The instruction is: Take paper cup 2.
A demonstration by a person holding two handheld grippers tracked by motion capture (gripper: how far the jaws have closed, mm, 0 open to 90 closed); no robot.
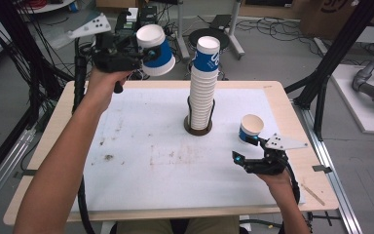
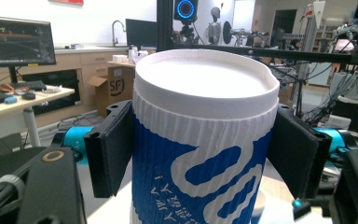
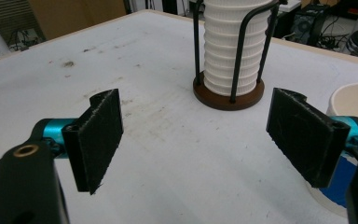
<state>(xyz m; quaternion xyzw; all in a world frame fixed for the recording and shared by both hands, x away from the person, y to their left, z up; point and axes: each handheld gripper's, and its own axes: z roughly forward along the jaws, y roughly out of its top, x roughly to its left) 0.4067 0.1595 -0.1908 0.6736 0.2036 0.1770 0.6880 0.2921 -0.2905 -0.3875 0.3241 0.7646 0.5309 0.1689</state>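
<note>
High view: left gripper (image 1: 143, 54) pinches a tilted blue cup (image 1: 157, 50) left of the cup stack (image 1: 203, 83), right gripper (image 1: 249, 148) spread; a loose squeeze risks dropping it.

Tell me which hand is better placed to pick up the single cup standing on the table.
Right, probably. The right gripper has its jaws open and empty beside that cup. The left gripper already holds another cup, raised beyond the far edge.
</note>
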